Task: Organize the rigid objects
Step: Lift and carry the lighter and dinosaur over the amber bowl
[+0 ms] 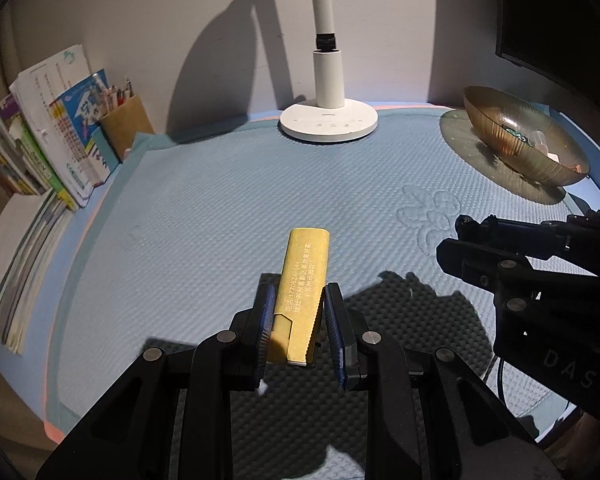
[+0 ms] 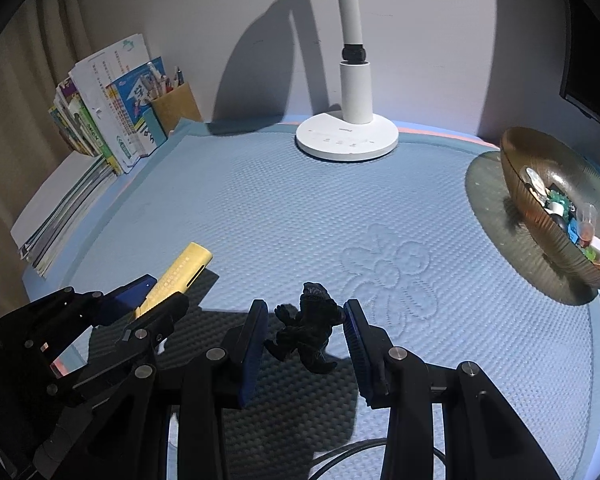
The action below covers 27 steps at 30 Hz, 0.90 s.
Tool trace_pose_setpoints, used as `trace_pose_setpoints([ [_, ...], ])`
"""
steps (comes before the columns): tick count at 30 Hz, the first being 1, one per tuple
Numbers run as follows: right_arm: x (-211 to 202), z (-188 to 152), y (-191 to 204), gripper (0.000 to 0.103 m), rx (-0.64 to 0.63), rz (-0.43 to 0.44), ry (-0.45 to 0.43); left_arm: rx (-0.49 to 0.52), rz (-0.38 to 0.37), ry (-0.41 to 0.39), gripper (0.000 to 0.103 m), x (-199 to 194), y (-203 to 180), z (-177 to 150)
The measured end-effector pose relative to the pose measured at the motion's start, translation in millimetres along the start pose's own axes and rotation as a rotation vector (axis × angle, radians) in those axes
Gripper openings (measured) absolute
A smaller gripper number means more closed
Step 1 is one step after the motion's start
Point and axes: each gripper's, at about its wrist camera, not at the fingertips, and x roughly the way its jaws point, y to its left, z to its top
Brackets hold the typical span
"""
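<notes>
A flat yellow case with printed text (image 1: 302, 292) sits between the fingers of my left gripper (image 1: 298, 300), which is closed on its near end; it also shows in the right wrist view (image 2: 180, 272). A small black dinosaur figure (image 2: 308, 328) lies on the blue mat between the jaws of my right gripper (image 2: 306, 320). The right jaws stand apart on either side of the figure, with a gap on the left. A ribbed bronze bowl (image 2: 540, 184) holding small items stands at the far right, also seen in the left wrist view (image 1: 496, 124).
A white desk lamp base (image 1: 328, 120) stands at the back centre. Books (image 1: 52, 132) and a brown pen holder (image 1: 126, 124) line the back left. A dark monitor (image 1: 548, 20) is at the upper right. The blue textured mat (image 1: 220, 208) covers the desk.
</notes>
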Motion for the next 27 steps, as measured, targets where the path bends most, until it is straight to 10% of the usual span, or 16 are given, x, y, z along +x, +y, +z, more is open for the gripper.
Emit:
trace_pose_setpoints([
  [17,-62,28,-9,0.038,-0.020,-0.108,-0.126,0.045,-0.036,-0.130,0.022,-33,-6,56],
  [27,-165,66,-178,0.038,0.336,-0.319,-0.255,0.174,-0.464,-0.120,0.022,-1,-96,176],
])
